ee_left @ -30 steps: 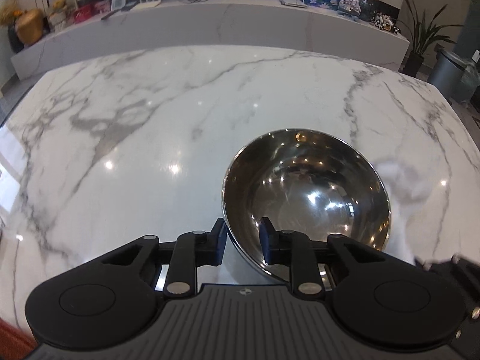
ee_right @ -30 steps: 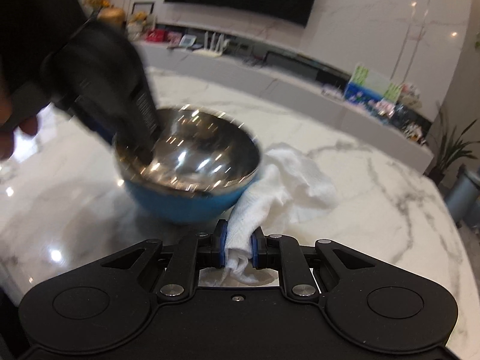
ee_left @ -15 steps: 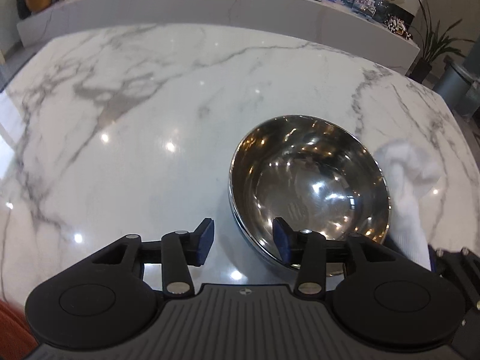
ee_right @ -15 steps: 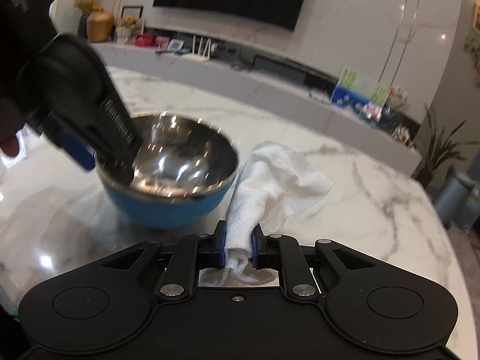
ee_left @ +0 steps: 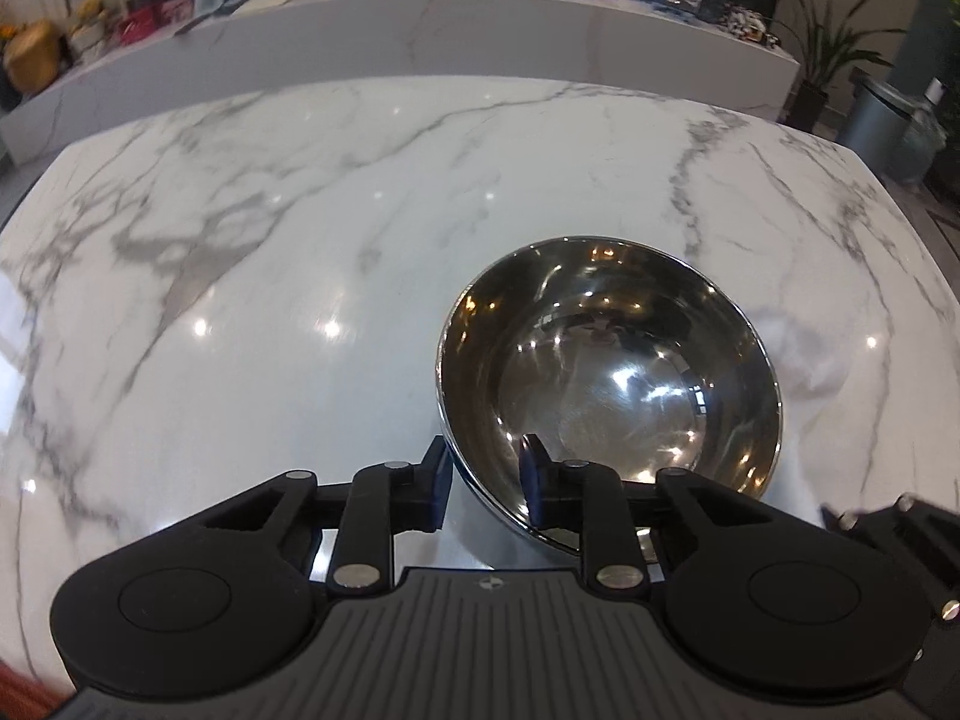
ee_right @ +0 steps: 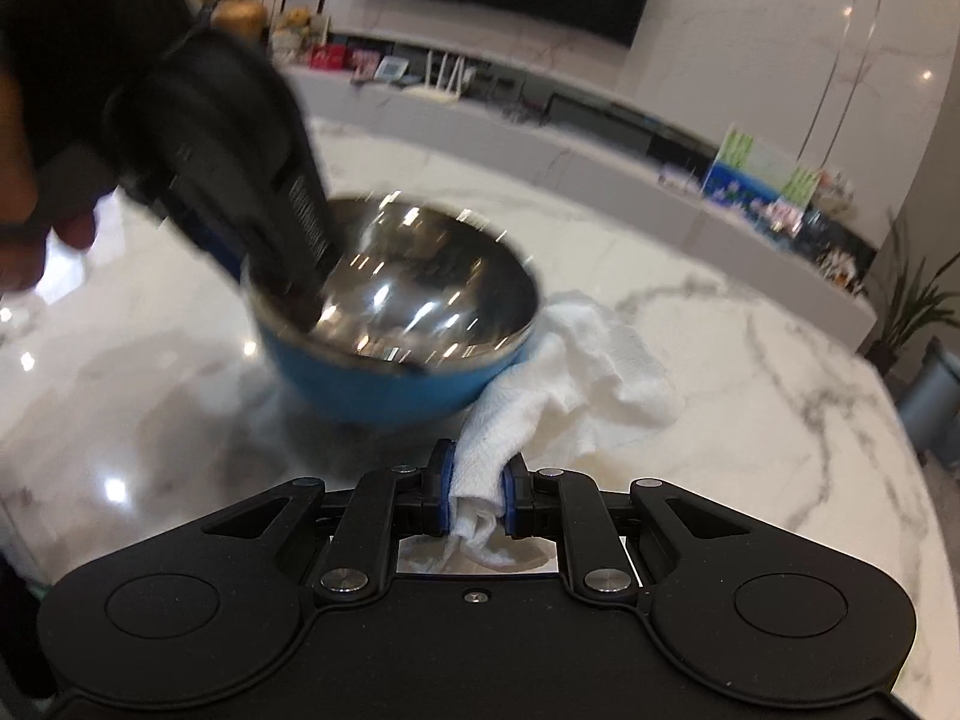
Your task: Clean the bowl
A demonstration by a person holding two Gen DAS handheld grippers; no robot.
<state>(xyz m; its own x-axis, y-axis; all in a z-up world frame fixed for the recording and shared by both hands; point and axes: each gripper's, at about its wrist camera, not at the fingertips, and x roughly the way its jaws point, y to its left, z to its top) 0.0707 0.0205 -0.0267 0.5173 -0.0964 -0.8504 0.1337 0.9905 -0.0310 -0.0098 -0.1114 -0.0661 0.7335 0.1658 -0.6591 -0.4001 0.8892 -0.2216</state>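
While left tool (ee_left: 483, 474) straddles rim, bowl (ee_left: 612, 360) shiny steel inside, blue outside.

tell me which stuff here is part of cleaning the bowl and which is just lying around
Part of the job:
- bowl, steel inside, blue outside, its rim between the left gripper fingers, which have just been closing
- white cloth, pinched in the right gripper

Just lying about:
- potted plant
- grey bin
- picture cards on the back counter
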